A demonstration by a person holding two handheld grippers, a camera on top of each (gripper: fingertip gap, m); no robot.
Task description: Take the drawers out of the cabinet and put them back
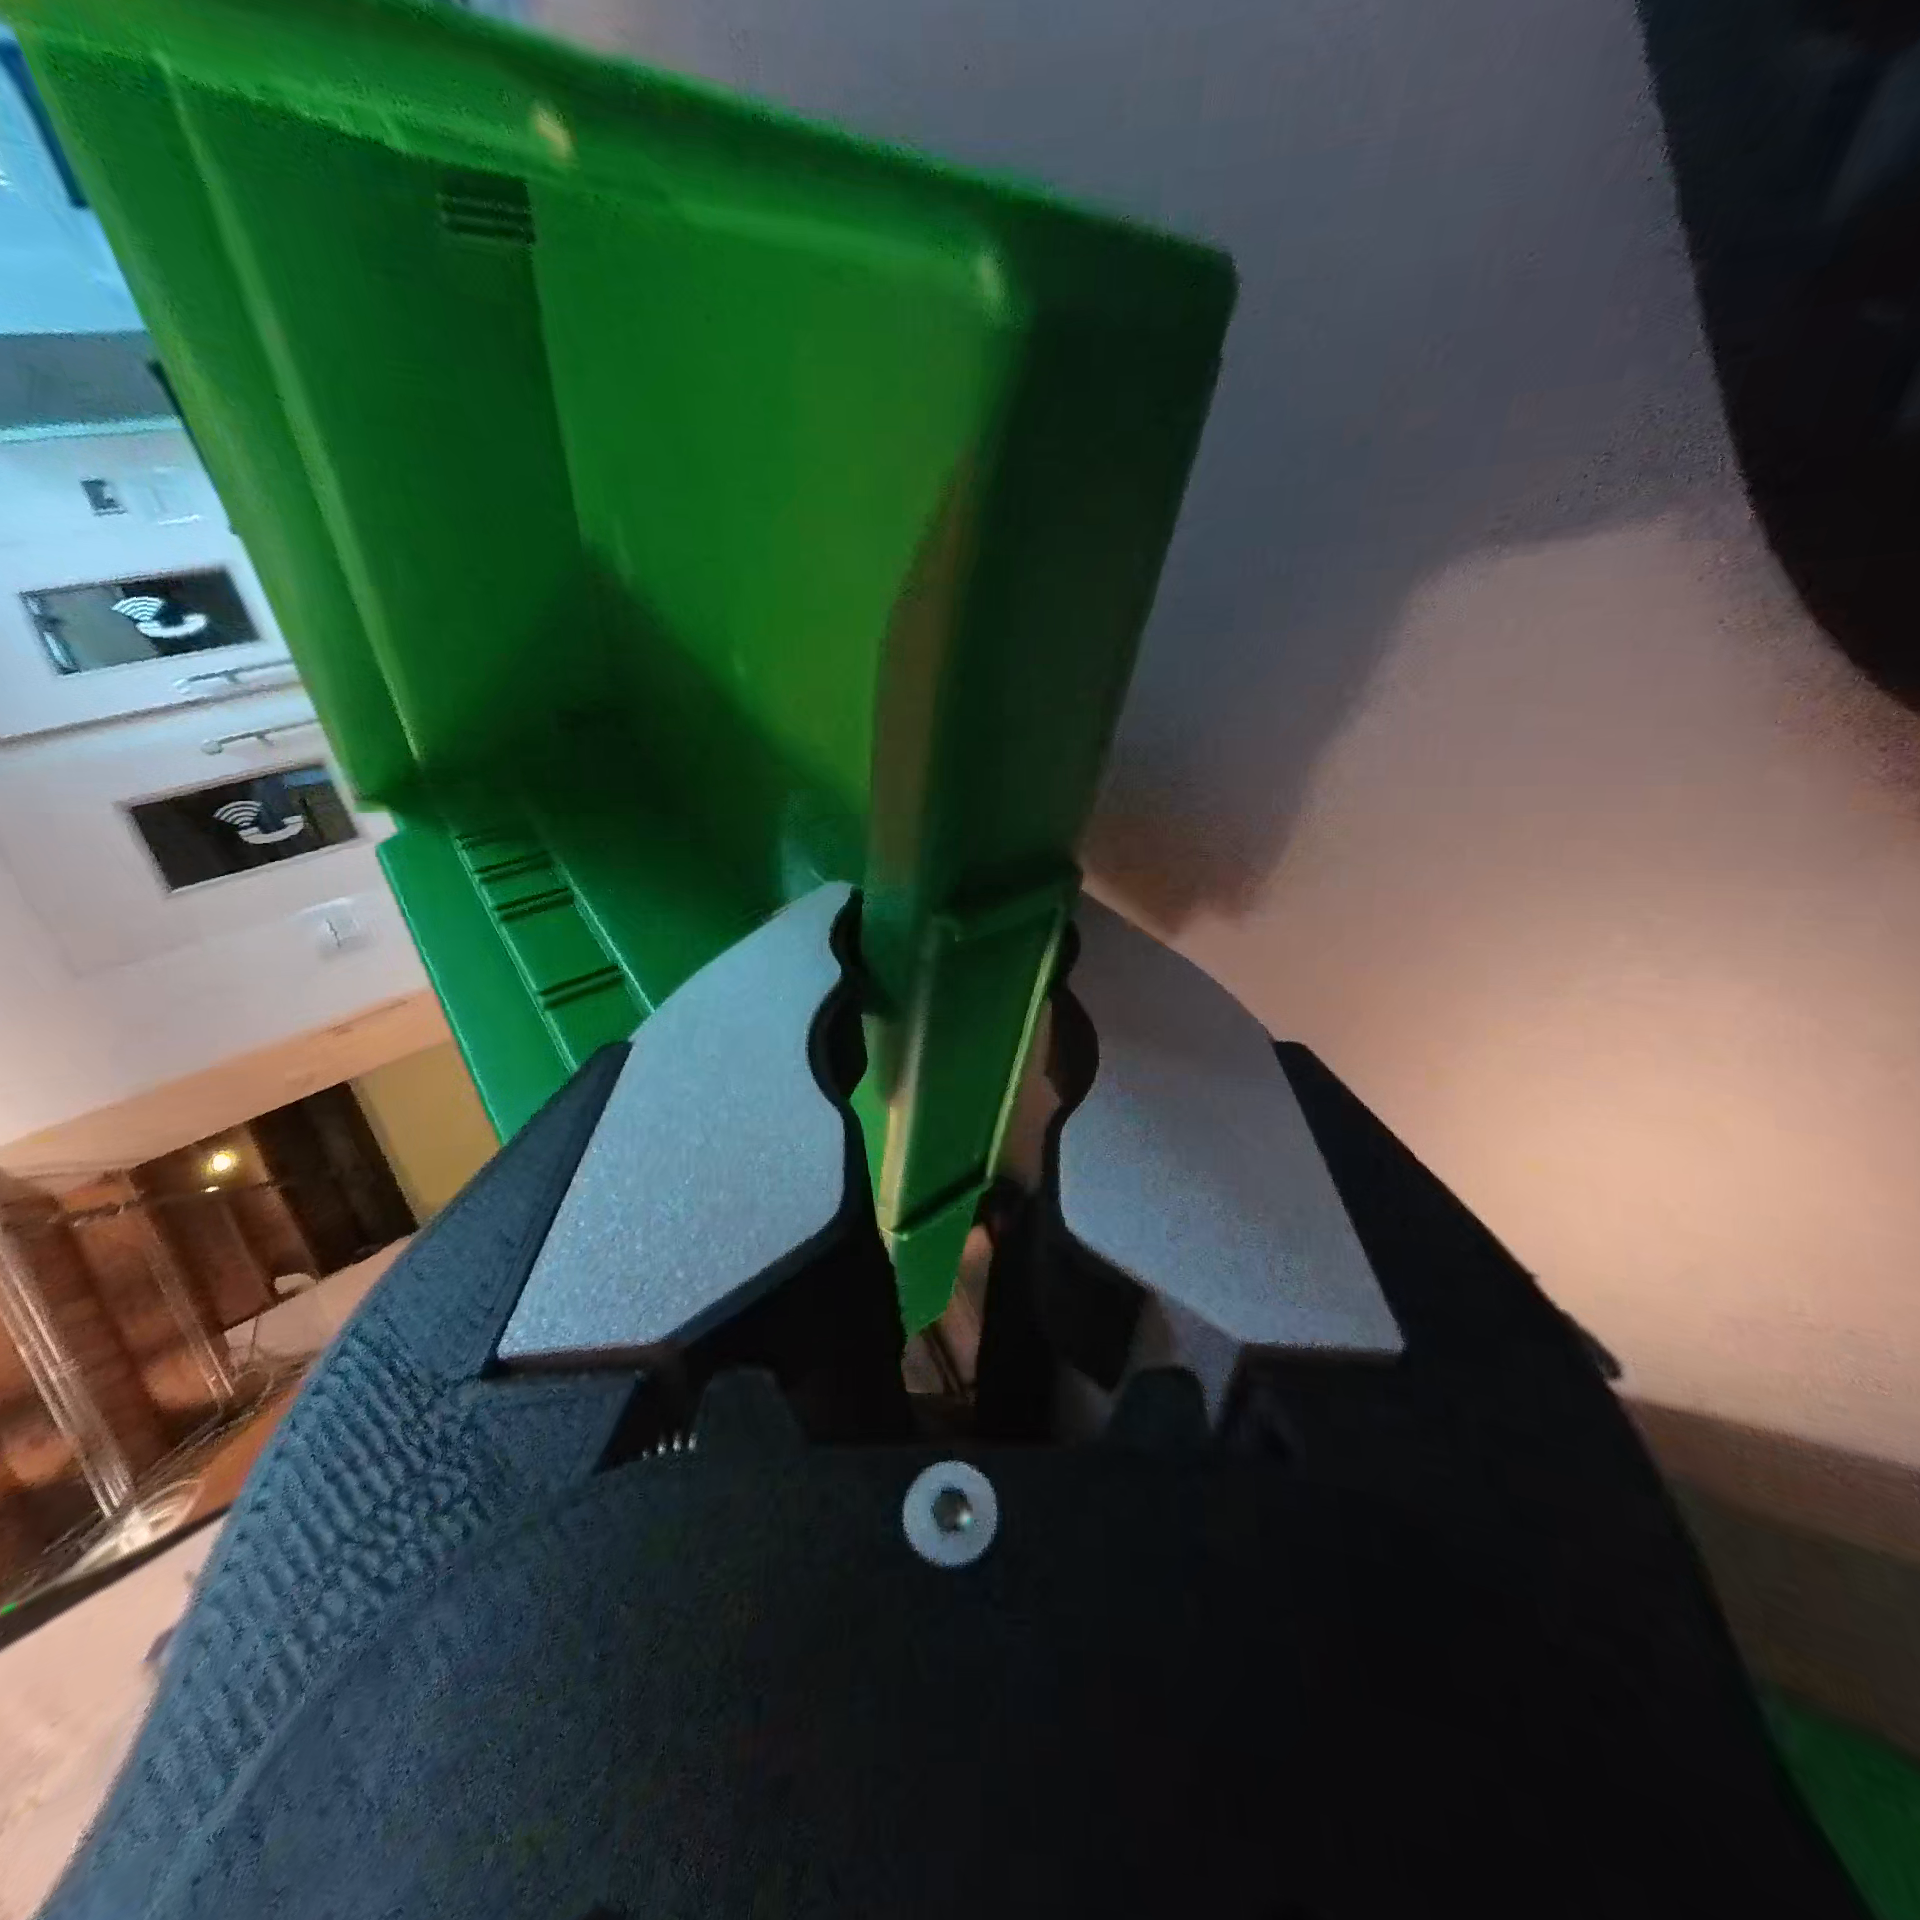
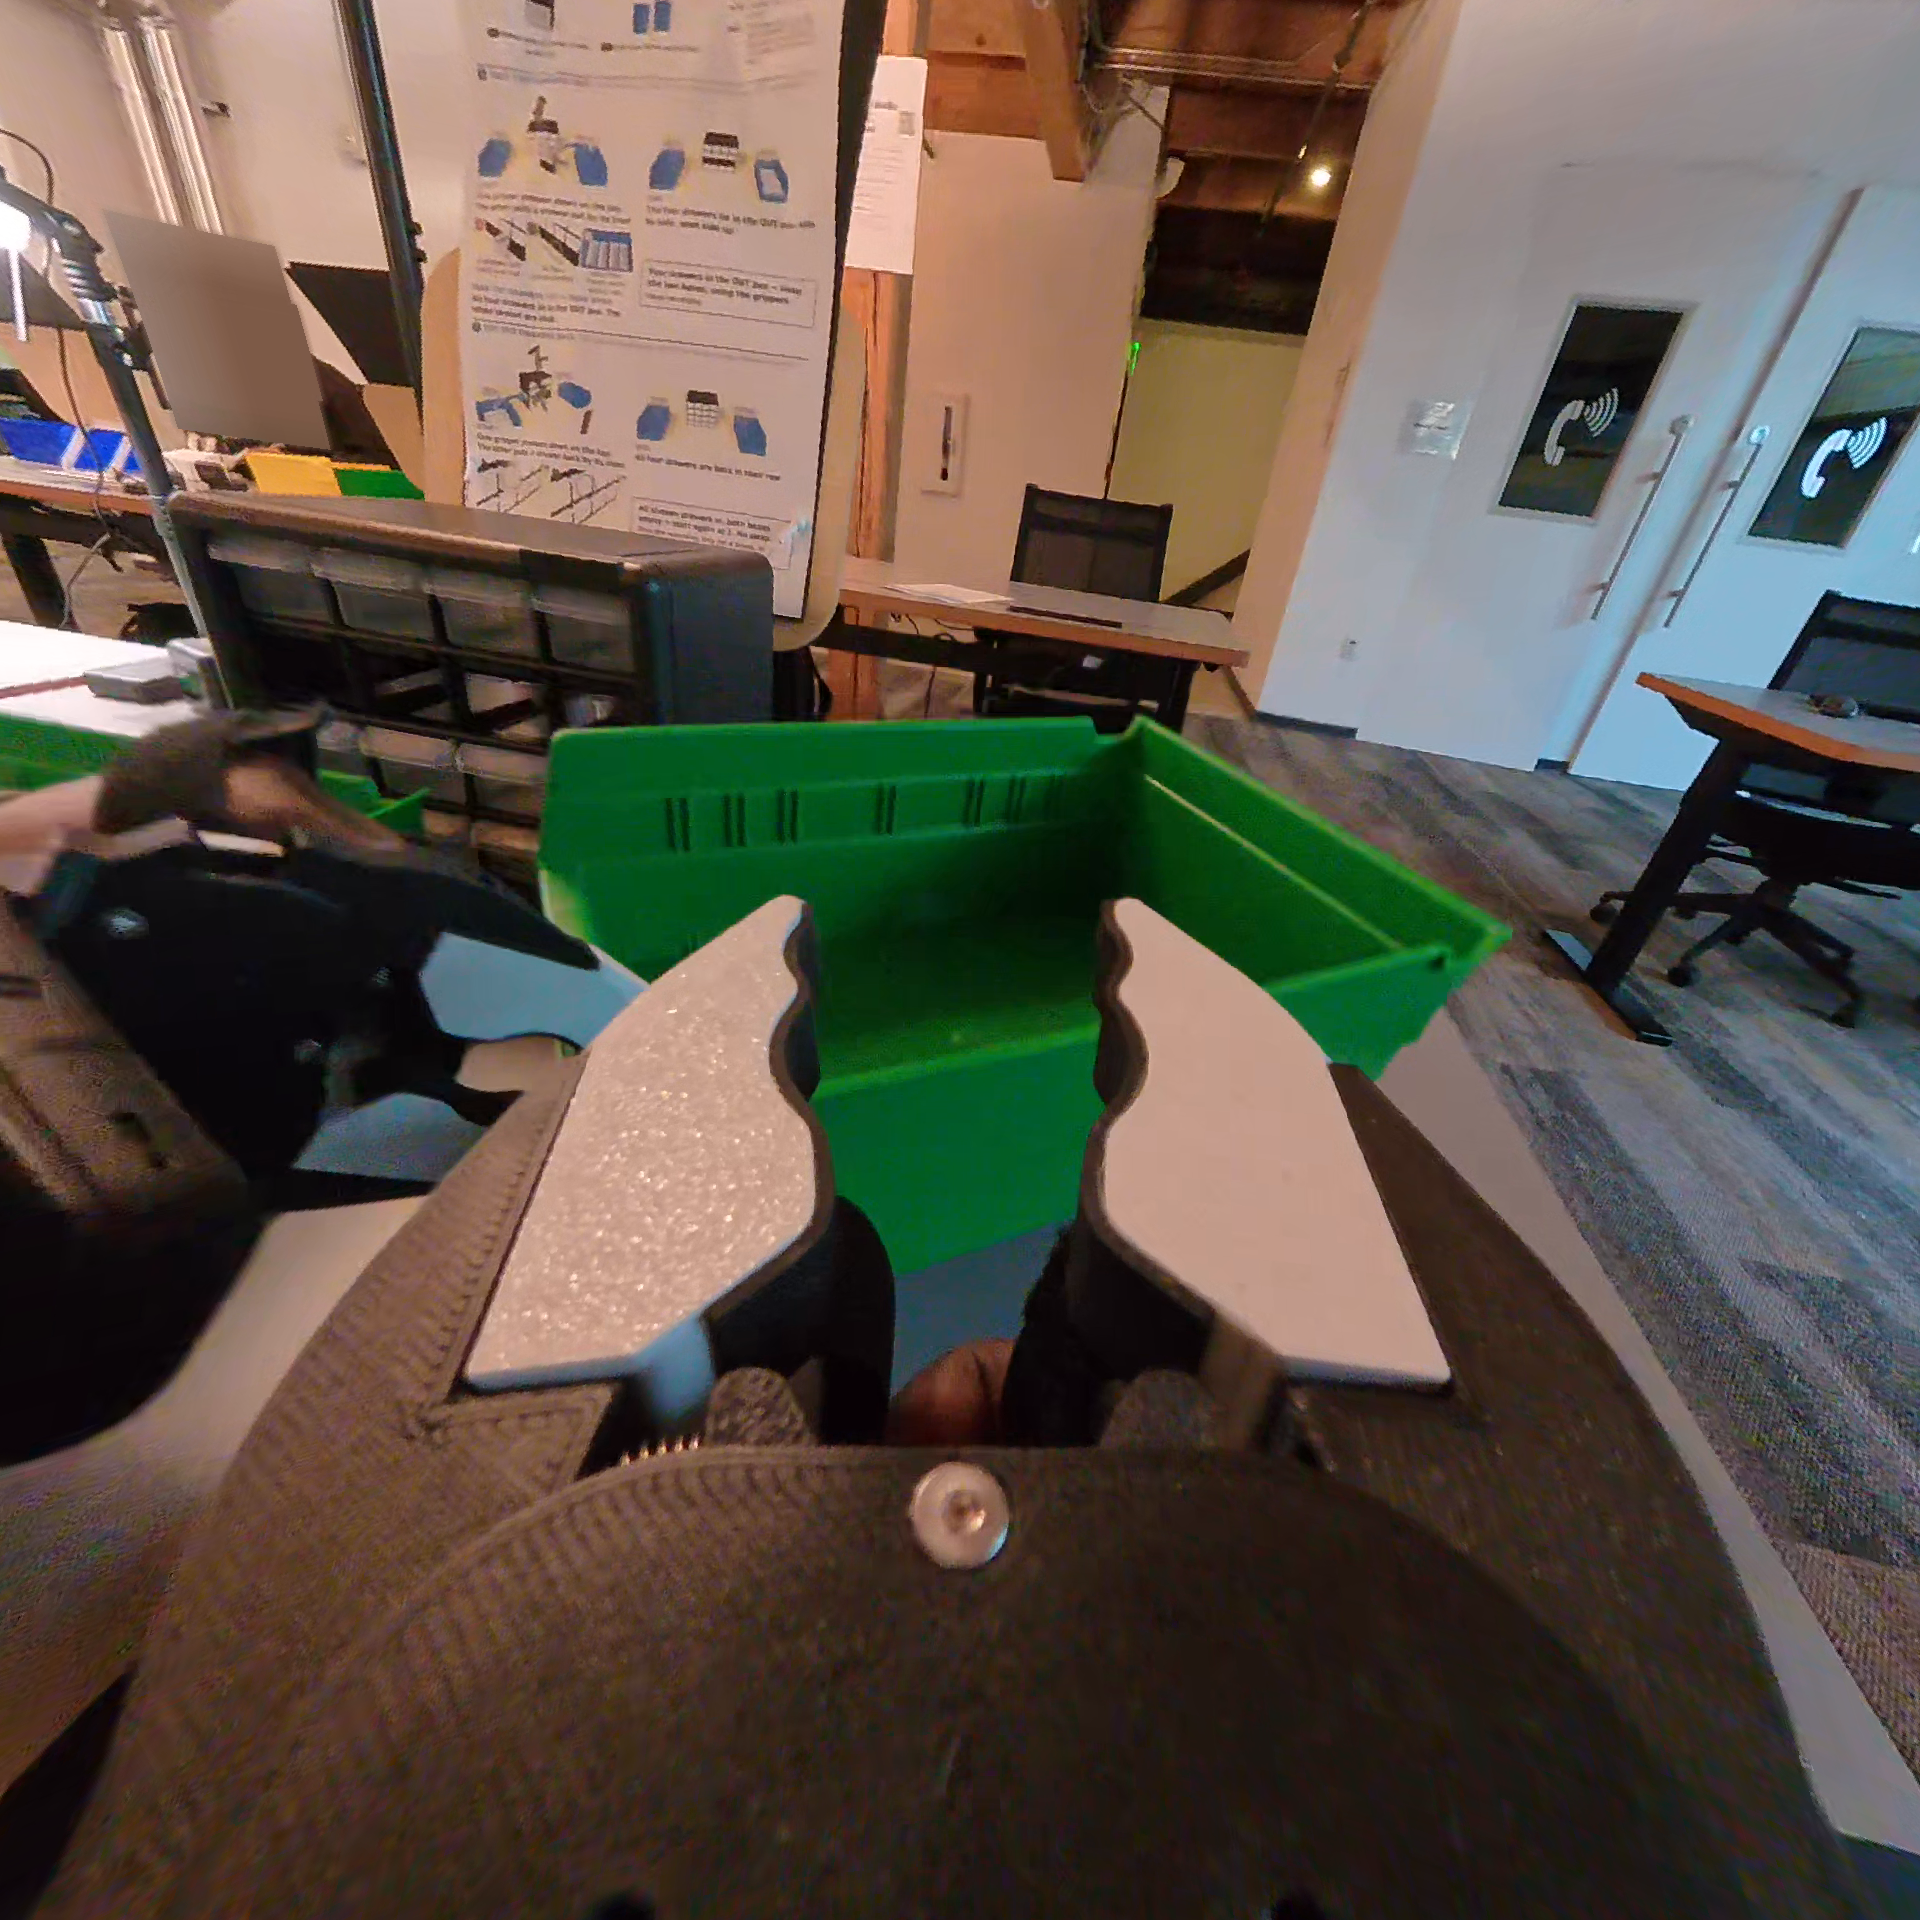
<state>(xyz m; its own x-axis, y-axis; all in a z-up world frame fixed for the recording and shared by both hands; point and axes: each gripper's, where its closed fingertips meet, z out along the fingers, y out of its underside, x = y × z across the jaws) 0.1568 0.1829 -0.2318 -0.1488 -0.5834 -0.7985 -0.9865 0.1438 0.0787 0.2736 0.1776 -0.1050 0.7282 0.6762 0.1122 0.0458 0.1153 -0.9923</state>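
Note:
A large green bin (image 2: pixel 1247 894), empty inside, sits near the grey table's right edge. My left gripper (image 1: pixel 956 909) is shut on the bin's thin wall (image 1: pixel 935 1091), and the tilted bin (image 1: pixel 727 468) fills that view. In the right wrist view the left gripper (image 2: pixel 561 1013) shows at the bin's near left corner. My right gripper (image 2: pixel 956 914) is open and empty, just in front of the bin's near wall. The black cabinet (image 2: pixel 707 623) stands behind at the left, with clear small drawers (image 2: pixel 374 603) in its top row and some open slots below.
A second green bin (image 2: pixel 42 748) lies at the far left. A poster board (image 2: pixel 644 260) stands behind the cabinet. The table's right edge (image 2: pixel 1558 1299) drops to the floor, with desks and office chairs (image 2: pixel 1818 748) beyond. A dark object (image 1: pixel 1818 312) is at the upper right of the left wrist view.

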